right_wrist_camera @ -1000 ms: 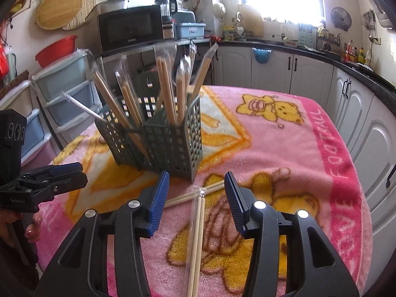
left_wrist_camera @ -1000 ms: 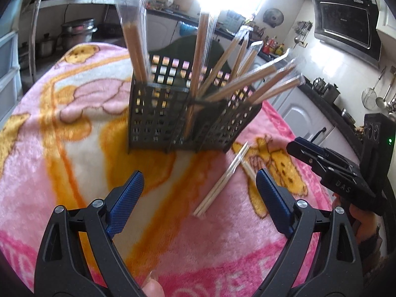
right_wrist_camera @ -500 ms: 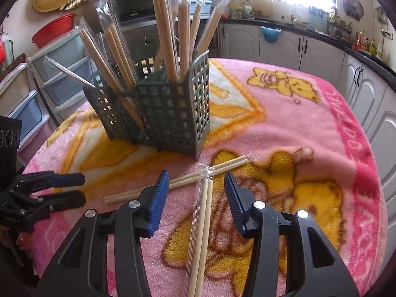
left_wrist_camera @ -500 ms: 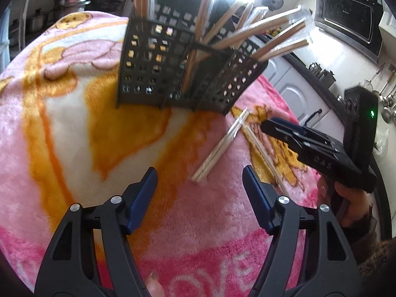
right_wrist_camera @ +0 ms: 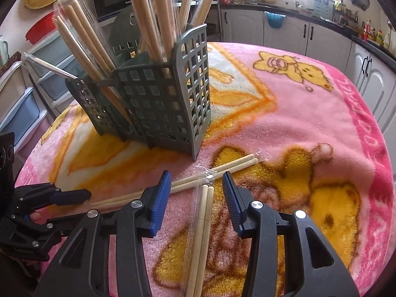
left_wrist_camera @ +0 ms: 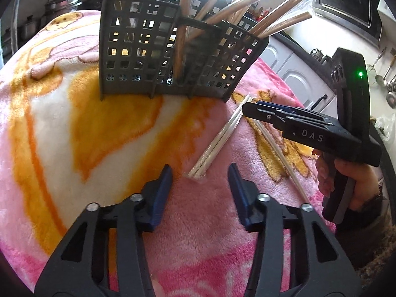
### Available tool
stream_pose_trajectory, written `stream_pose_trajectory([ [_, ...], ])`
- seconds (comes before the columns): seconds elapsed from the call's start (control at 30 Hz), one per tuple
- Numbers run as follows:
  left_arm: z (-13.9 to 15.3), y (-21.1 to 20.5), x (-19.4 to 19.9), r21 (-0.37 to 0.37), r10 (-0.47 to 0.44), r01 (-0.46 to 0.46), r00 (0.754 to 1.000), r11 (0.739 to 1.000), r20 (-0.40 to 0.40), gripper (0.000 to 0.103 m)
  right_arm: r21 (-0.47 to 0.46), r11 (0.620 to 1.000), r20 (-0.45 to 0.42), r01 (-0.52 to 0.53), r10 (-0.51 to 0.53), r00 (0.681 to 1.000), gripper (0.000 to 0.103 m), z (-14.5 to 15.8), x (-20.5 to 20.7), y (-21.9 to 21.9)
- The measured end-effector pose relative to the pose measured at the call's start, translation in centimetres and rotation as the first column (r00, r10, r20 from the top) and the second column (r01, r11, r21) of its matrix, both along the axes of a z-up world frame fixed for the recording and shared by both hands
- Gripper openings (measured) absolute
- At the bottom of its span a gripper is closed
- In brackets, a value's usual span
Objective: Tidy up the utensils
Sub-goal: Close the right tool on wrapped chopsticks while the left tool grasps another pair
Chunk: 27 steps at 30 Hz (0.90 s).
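Left gripper (left_wrist_camera: 199, 170) — released, blue pads spread, nothing between them. In the left wrist view it hovers low over the pink blanket (left_wrist_camera: 74, 128), aimed at the near end of a wrapped chopstick pair (left_wrist_camera: 217, 141) that lies flat on the cloth just ahead of the pads. Not touching it, as far as I can tell. A second wrapped pair (left_wrist_camera: 279, 153) lies further right, partly under the right gripper (left_wrist_camera: 250, 110), which reaches in from that side; from here I cannot tell its jaw state. Behind both, the dark slotted holder (left_wrist_camera: 173, 57) stands upright on the blanket with many wrapped pairs already standing in it, leaning outward.

Right wrist view: right gripper (right_wrist_camera: 196, 183) also released, pads apart and straddling the top end of the near wrapped pair (right_wrist_camera: 204, 222), which runs lengthwise toward the camera. Pads look close beside it but not clamped. The other loose pair (right_wrist_camera: 173, 185) crosses just beyond, one end near the holder's corner, the other toward the left gripper (right_wrist_camera: 74, 194) at the left edge. The holder (right_wrist_camera: 158, 109) sits just behind the loose pairs, full of upright sticks.

Progress, as judged: most of the job is done — the bulk of the chopsticks are in the holder. Two wrapped pairs left on the blanket, each with a gripper lined up on it, neither yet grasped.
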<state>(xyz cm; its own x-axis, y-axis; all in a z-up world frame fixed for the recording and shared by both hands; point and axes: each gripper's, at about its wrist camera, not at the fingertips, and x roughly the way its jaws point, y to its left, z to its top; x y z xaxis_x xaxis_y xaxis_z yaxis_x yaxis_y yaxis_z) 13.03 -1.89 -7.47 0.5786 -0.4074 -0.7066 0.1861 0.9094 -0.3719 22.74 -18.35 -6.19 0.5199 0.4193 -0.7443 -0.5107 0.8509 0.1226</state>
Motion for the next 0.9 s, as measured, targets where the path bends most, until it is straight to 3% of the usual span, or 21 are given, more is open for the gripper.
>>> stream_pose_trajectory([
  [0.23, -0.4, 0.1, 0.4, -0.003, 0.003, -0.003, 1.000, 1.000, -0.007, 0.015, -0.011, 1.000, -0.023, 0.014, -0.014, 1.000, 0.035, -0.8, 0.9, 0.4],
  [0.37, -0.4, 0.5, 0.2, -0.017, 0.006, -0.006, 1.000, 1.000, -0.009, 0.013, 0.004, 1.000, -0.047, 0.030, -0.030, 0.998, 0.031, -1.3, 1.3, 0.0],
  [0.67, -0.5, 0.9, 0.2, -0.049, 0.008, -0.008, 1.000, 0.999, -0.007, 0.007, 0.042, 0.998, -0.045, 0.038, -0.036, 0.998, 0.007, -1.1, 1.0, -0.7],
  [0.9, 0.6, 1.7, -0.4, -0.067, 0.027, -0.025, 0.999, 0.997, 0.029, 0.006, 0.100, 0.994, -0.014, 0.038, -0.037, 0.999, 0.007, 0.7, -0.4, -1.4],
])
